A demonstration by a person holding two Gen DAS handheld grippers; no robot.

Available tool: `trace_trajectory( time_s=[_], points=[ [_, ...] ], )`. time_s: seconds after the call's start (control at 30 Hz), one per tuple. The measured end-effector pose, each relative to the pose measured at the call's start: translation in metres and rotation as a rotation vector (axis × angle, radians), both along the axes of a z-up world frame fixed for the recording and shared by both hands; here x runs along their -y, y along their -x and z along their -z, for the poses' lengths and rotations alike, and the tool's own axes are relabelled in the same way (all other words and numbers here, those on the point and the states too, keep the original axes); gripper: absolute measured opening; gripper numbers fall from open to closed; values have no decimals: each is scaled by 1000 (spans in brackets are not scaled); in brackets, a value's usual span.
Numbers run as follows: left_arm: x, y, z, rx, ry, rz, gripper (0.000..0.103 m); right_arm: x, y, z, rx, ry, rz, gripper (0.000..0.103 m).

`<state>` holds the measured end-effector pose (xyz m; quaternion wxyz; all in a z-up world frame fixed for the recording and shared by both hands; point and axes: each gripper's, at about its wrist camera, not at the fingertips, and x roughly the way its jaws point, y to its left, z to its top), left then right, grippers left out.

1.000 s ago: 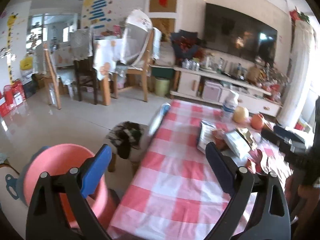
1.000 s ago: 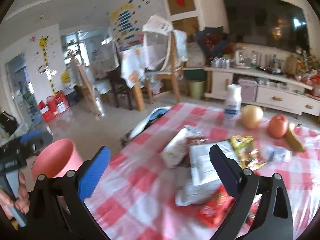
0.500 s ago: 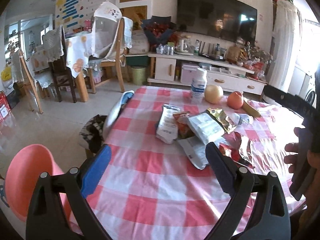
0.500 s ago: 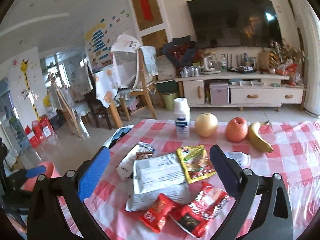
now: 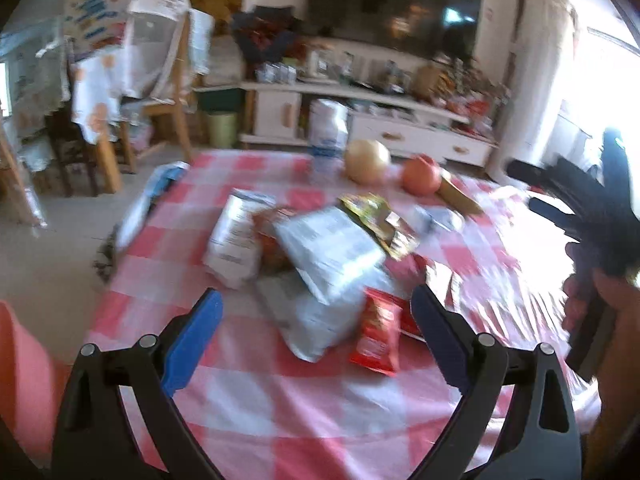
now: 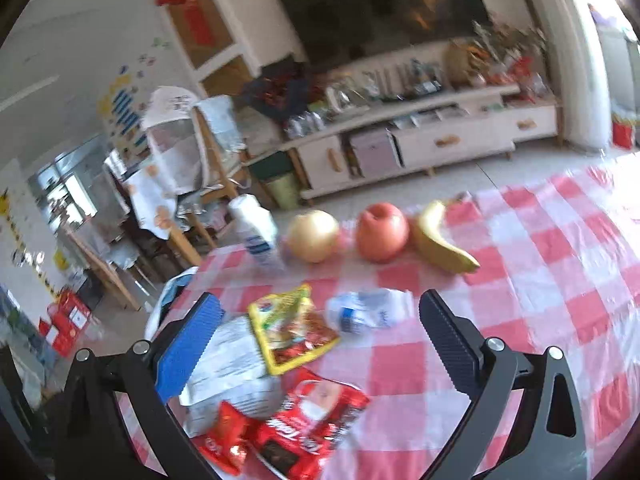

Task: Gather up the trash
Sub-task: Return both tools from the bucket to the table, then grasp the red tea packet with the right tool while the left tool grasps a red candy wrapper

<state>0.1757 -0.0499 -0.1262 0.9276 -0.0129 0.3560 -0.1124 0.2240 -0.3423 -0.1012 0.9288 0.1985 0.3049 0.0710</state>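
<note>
Progress was nil: crinkled snack wrappers (image 6: 296, 332) lay piled on the red-checked counter (image 6: 540, 280) at 12 o'clock of both tools. Left gripper (image 5: 316, 320) and right gripper (image 6: 320, 328) hung spread apart, empty. Pink plastic bin (image 5: 24, 380) sat at 8 o'clock.

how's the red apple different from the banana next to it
The red apple is round and reddish-orange; the banana is long, curved and yellow. The apple sits with its stem dimple up, while the banana lies flat, one end pointing toward the camera. The apple stands taller than the banana. Both are whole fruit side by side on the checked tablecloth, beyond the wrappers.
</note>
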Motion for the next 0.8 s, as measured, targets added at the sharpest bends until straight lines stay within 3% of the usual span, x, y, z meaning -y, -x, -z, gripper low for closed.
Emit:
trace_trajectory(
  time_s=[0.13,0.27,0.4,0.5,0.57,0.6,0.67,0.73,0.8],
  points=[
    [29,1,21,-41,-9,86,95,11,-9,19,-85,-45,6,98],
    [58,6,41,-31,-90,165,95,-1,-15,36,-189,-57,-32,98],
    [62,4,54,-31,-87,166,95,-20,-9,54,-266,-75,-71,98],
    [64,0,59,-25,-104,174,88,-27,-5,61,-285,-84,-89,98],
    [63,-2,64,-24,-124,173,74,-30,-5,65,-299,-83,-97,97],
    [62,-3,64,-28,-117,174,73,-31,-4,69,-314,-95,-97,97],
    [59,-6,67,-38,-104,177,73,-29,-4,75,-347,-151,-99,92],
    [59,-7,69,-43,-105,180,73,-30,-3,80,-372,-191,-111,81],
    [59,-10,72,-51,-104,185,73,-36,-4,83,-399,-168,-117,81]
  ],
)
